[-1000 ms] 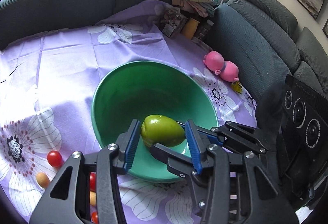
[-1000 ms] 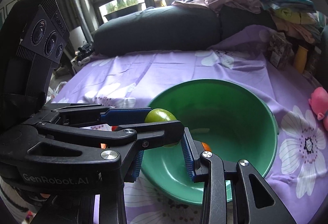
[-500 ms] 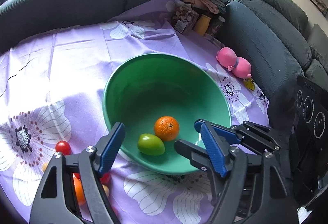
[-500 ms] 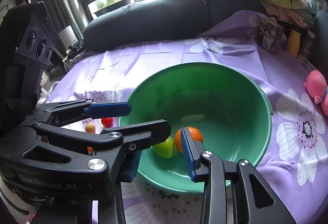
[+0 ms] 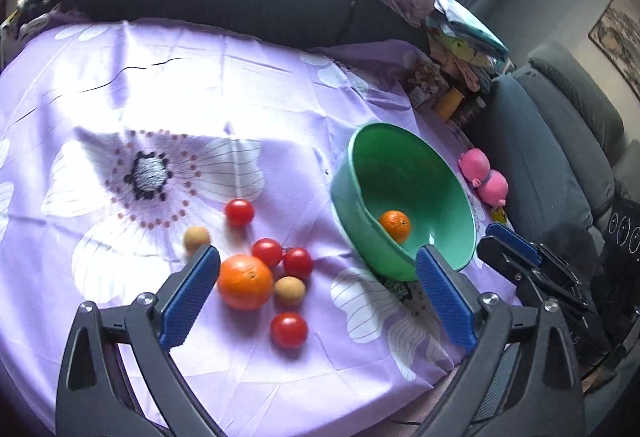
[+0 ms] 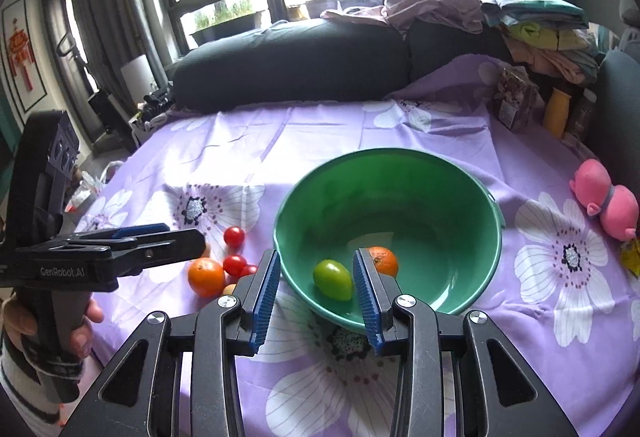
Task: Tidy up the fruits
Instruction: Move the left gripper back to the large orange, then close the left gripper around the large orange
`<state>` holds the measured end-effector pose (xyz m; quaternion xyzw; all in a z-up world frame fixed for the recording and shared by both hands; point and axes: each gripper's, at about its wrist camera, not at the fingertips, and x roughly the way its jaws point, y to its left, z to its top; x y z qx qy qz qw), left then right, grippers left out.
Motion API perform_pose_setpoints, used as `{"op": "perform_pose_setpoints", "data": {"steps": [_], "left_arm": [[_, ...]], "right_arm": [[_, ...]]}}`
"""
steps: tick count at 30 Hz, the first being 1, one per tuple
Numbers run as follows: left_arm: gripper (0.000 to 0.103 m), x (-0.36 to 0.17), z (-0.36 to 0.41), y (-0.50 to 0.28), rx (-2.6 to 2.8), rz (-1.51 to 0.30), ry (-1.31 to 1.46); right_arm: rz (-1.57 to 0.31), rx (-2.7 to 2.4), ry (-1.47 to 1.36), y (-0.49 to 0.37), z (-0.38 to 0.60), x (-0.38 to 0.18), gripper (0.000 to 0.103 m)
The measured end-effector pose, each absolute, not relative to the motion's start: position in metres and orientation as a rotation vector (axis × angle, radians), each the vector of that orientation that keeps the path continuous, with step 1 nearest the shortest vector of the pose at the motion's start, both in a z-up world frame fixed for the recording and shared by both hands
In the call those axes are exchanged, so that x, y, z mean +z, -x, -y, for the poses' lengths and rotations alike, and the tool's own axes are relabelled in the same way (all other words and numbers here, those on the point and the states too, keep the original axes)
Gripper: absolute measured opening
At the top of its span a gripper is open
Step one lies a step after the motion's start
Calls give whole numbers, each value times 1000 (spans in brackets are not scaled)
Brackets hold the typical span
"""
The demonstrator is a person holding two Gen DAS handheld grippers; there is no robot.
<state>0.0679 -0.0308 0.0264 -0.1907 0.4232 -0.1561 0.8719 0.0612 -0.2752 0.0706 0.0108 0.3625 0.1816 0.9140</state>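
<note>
A green bowl (image 5: pixel 400 165) (image 6: pixel 384 153) stands on the purple flowered cloth. In it lie a small orange (image 5: pixel 394 225) (image 6: pixel 382 261) and a green fruit (image 6: pixel 332 279), which the bowl wall hides in the left wrist view. To the bowl's left lie a large orange (image 5: pixel 245 281) (image 6: pixel 206 277), several red tomatoes (image 5: pixel 239 212) and two tan round fruits (image 5: pixel 196 238). My left gripper (image 5: pixel 316 255) hangs over this loose pile, its jaws opening wide with nothing gripped. My right gripper (image 6: pixel 315 257) sits at the bowl's near rim, pads a little apart, holding nothing.
A pink pig toy (image 5: pixel 484 181) (image 6: pixel 604 197) lies right of the bowl near the cloth's edge. Jars and a snack packet (image 6: pixel 516 101) stand at the back right. Dark sofa cushions (image 6: pixel 292 65) with piled clothes ring the table. A hand (image 6: pixel 80 317) holds the left gripper.
The left gripper let the green fruit drop into the bowl, spread its jaws wide and swung left over the loose fruit. The right gripper drew back a little from the bowl.
</note>
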Motion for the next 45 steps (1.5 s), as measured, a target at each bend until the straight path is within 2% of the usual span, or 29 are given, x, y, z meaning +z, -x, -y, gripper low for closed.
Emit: {"op": "perform_pose_setpoints", "data": {"steps": [4,16,28,31,33,37,39,41,45], "left_arm": [[102,24,-10,-39,-271,-815,488],[102,-30,-21,-34,-327,-974,485],[100,-41,-2,-71,-379,-1003,401],[89,-45,-1,-78,-394,-1011,394],[76,-49,1,-82,-403,-1022,393],[66,-54,6,-85,-426,-1034,374],[54,-55,7,-86,-445,-1037,375],[49,-58,6,-89,-443,-1044,384],[46,-58,5,-89,-447,-1041,404]], "right_arm": [[-709,443,-10,-47,259,81,48],[-900,597,127,-38,183,12,48],[-906,636,204,-62,151,-4,48],[-901,653,227,-69,144,-6,48],[-920,660,228,-75,140,-9,48],[-947,666,239,-83,135,-16,48],[-954,674,252,-85,133,-19,48],[-956,678,265,-86,130,-21,48],[-957,669,284,-89,127,-24,48]]}}
